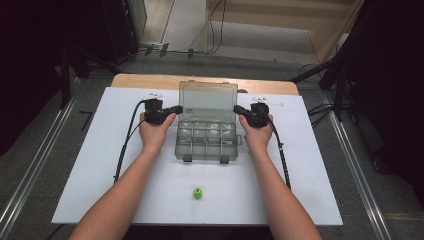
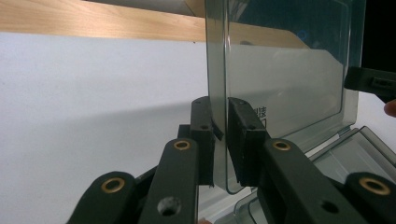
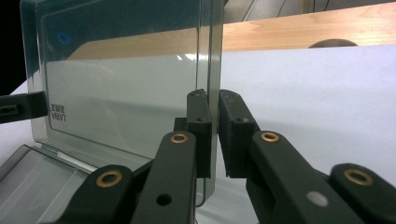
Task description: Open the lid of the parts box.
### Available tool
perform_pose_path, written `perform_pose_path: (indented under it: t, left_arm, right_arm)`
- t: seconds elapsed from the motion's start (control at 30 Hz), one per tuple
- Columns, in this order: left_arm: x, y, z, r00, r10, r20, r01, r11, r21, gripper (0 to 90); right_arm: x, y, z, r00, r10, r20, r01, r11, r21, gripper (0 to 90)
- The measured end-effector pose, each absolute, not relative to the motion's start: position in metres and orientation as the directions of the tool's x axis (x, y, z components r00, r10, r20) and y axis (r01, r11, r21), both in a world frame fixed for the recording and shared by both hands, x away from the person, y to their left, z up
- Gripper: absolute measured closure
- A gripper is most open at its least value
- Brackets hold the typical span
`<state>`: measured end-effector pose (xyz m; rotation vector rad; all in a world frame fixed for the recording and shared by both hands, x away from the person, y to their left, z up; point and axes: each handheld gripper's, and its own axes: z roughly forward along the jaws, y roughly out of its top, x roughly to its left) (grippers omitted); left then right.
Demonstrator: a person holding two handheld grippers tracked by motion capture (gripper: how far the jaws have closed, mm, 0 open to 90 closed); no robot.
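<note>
White sheeting covers the bench [image 1: 100, 165], with a strip of bare wood along its far edge and a dark floor with cables beyond. From the high view, a clear plastic compartment box [image 1: 206, 141] sits at the middle of the bench, its lid [image 1: 208, 101] standing upright at the far side. The left hand-held gripper [image 1: 178, 109] meets the lid's left edge and the right hand-held gripper [image 1: 236, 108] meets its right edge, each carried by a bare hand. A small green cap [image 1: 197, 193] lies alone on the bench, well apart from the box, nearer the person.

Along the left hand-held gripper [image 2: 221, 135] in its own view, the two black jaws sit on either side of the lid's [image 2: 289, 79] edge; a thin gap shows beside the wall at one pad, so the hold looks loose.

Seen from the right hand-held gripper [image 3: 215, 133], the jaws close on the lid's [image 3: 126, 88] opposite edge, clamped on it, with the box base [image 3: 32, 182] low at the left.
</note>
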<state>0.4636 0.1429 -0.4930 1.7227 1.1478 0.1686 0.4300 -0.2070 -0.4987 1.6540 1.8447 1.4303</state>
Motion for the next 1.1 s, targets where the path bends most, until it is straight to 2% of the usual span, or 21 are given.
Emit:
perform_pose_path:
  t: [0.57, 0.7, 1.1]
  left_arm:
    - [0.467, 0.147, -0.500, 0.527, 0.738, -0.421, 0.645, -0.025, 0.763, 76.7]
    - [0.467, 0.148, -0.503, 0.509, 0.730, -0.456, 0.664, 0.003, 0.747, 76.7]
    - [0.468, 0.149, -0.508, 0.497, 0.730, -0.469, 0.684, 0.002, 0.729, 75.6]
  right_arm:
    - [0.436, -0.209, -0.505, -0.301, 0.857, 0.417, 0.617, -0.158, 0.771, 80.3]
    - [0.437, -0.209, -0.507, -0.297, 0.854, 0.426, 0.622, -0.165, 0.766, 79.9]
    - [0.439, -0.210, -0.513, -0.283, 0.853, 0.439, 0.643, -0.171, 0.747, 79.4]
